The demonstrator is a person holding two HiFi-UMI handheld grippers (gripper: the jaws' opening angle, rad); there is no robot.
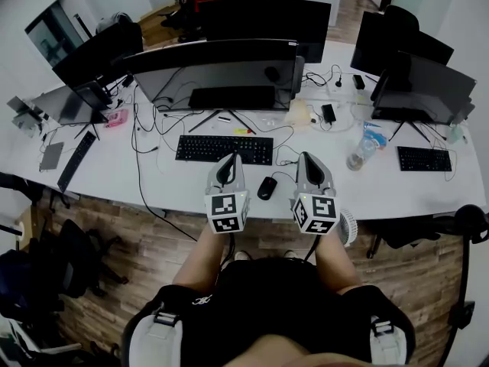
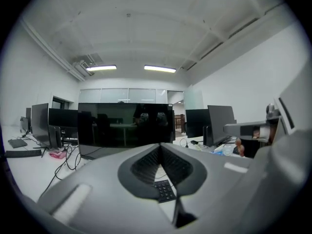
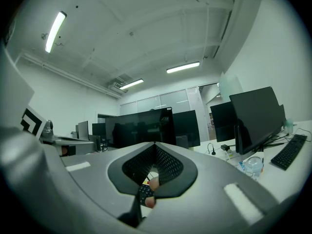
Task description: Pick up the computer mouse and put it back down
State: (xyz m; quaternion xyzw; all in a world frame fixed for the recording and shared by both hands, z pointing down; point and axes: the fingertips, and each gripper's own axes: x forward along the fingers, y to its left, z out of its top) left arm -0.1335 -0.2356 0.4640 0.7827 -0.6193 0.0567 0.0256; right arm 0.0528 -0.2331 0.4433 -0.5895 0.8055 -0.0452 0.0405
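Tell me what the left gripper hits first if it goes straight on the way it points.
Most likely the wide dark monitor: the left gripper, jaws shut, points about level at its screen, passing above the keyboard. Nothing nearer shows in that line, though depth is hard to judge.

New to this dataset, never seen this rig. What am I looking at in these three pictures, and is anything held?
No robot here: a person holds a two-jaw gripper in each hand, the left gripper and the right gripper. The head view is from a camera on the person's head, looking down at a white desk. The two gripper views come from cameras riding on each gripper, looking along its jaws. On the desk lie a black mouse, seen between the grippers, a keyboard, a monitor and a water bottle. Both grippers have their jaws together and hold nothing.
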